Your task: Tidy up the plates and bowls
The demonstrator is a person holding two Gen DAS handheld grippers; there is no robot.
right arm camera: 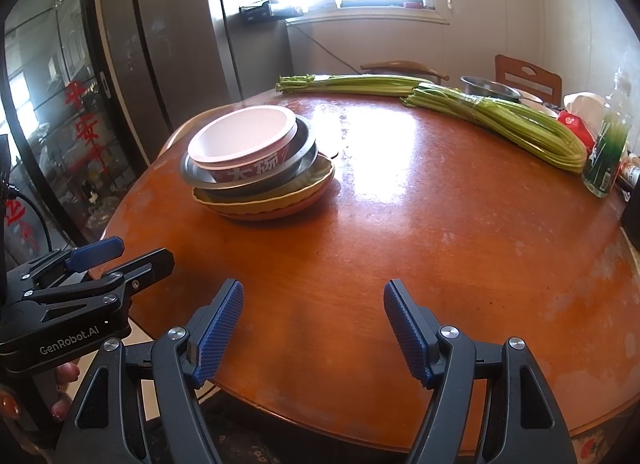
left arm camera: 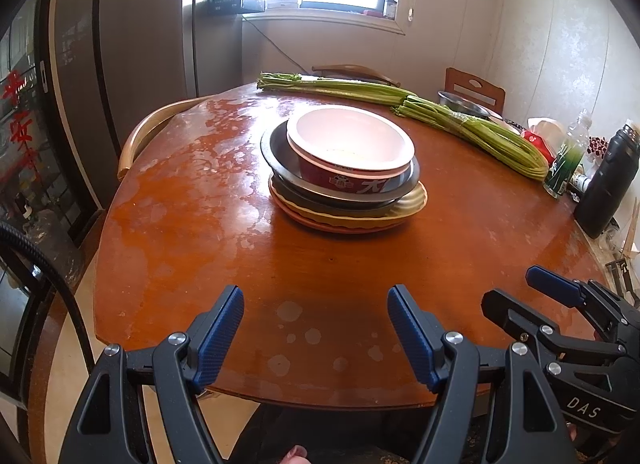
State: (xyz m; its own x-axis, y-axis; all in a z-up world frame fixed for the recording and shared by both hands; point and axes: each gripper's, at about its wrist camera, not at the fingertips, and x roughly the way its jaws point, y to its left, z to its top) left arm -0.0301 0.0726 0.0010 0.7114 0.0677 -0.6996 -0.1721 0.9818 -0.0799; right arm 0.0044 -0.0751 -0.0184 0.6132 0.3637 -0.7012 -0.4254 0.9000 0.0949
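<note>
Round wooden table (left arm camera: 192, 248), worn and blotched. Near its middle, one stack: pink-lined paper bowl (left arm camera: 350, 143) with red printed wall, nested in a grey metal dish (left arm camera: 280, 151), that on a yellow fluted plate (left arm camera: 408, 203), that on an orange plate (left arm camera: 320, 225) at the bottom. Stack leaning slightly off-centre, upper pieces shifted toward the left edge of the plates. Left gripper (left arm camera: 316, 334): jaws wide apart, nothing between them, held low over the near table edge, well apart from the stack. Right gripper (right arm camera: 314, 332): likewise spread and empty, near edge, stack ahead and to its left. Judged state: stacking apparently done or nearly so; if any tidying remains, best handled by nudging the bowl and dish back to centre with slow, level contact at the rim, never squeezing the thin paper wall. Left view only: black flask (left arm camera: 604, 183) at the far right. Right view only: bold lettering on the bowl's side, left gripper's branded body. Both views: celery bunches (right arm camera: 500, 119), metal basin (right arm camera: 488, 88), clear bottle (right arm camera: 606, 151), window glare.
</note>
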